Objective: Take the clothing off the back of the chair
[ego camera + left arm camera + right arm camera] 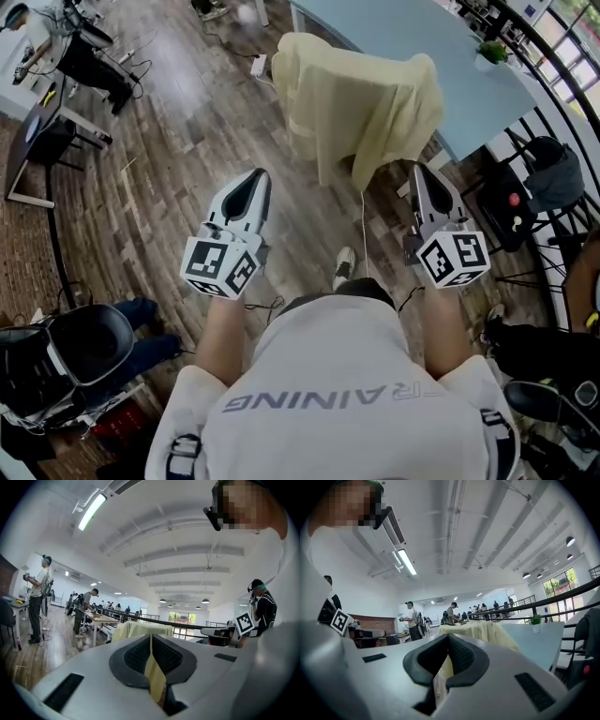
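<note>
A pale yellow garment (356, 98) hangs over a chair back and hides the chair almost entirely; it stands ahead of me beside a light blue table (422, 37). My left gripper (258, 175) is shut and empty, short of the garment's lower left. My right gripper (419, 169) is shut and empty too, close to the hem at the lower right but apart from it. Both point level at the garment, which shows ahead in the left gripper view (140, 630) and in the right gripper view (487, 630).
A small potted plant (489, 53) stands on the table. A black office chair (89, 342) is at my lower left, and a dark chair with a bag (553, 173) is at the right by a railing. A power strip (259, 64) lies on the wooden floor. Other people work at desks farther off.
</note>
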Motion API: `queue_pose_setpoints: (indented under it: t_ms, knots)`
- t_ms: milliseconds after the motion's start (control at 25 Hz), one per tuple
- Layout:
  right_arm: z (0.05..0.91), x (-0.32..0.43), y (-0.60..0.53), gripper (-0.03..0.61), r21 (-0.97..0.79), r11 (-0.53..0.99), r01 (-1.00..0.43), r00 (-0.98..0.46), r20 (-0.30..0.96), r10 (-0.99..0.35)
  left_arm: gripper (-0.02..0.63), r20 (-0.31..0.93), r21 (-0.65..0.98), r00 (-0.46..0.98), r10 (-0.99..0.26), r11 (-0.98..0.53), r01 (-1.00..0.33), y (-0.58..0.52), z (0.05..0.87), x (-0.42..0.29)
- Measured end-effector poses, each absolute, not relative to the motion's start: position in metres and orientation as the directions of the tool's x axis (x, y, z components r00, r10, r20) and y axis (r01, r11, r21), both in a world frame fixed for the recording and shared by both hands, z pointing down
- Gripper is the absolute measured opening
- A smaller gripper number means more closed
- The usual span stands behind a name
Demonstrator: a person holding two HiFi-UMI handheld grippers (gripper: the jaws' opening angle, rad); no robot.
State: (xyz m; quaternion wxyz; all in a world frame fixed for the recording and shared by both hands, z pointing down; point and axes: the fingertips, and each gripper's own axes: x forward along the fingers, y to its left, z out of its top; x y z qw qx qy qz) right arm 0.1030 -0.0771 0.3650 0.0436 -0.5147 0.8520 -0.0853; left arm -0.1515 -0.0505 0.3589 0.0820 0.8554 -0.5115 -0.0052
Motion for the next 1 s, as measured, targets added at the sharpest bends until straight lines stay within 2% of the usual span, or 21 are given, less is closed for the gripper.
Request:
queue_pose_setpoints:
  t_ms: [600,1000]
  knots:
    - [0.381,0.168,-0.223,0.021,-0.241,0.431,-0.870,-0.448,0.019,-0.894,0.044,0.133,0.196,0.457,-0.880,-0.428,-0.882,-0.197,0.382,-0.105]
    - [0.365,0.156,-0.257,0.021,-0.229,0.355,-0.907,-0.370,0.024,-0.929,0.044,0.119,0.208,0.500,-0.858,-0.471,-0.857,-0.262,0.368,-0.135]
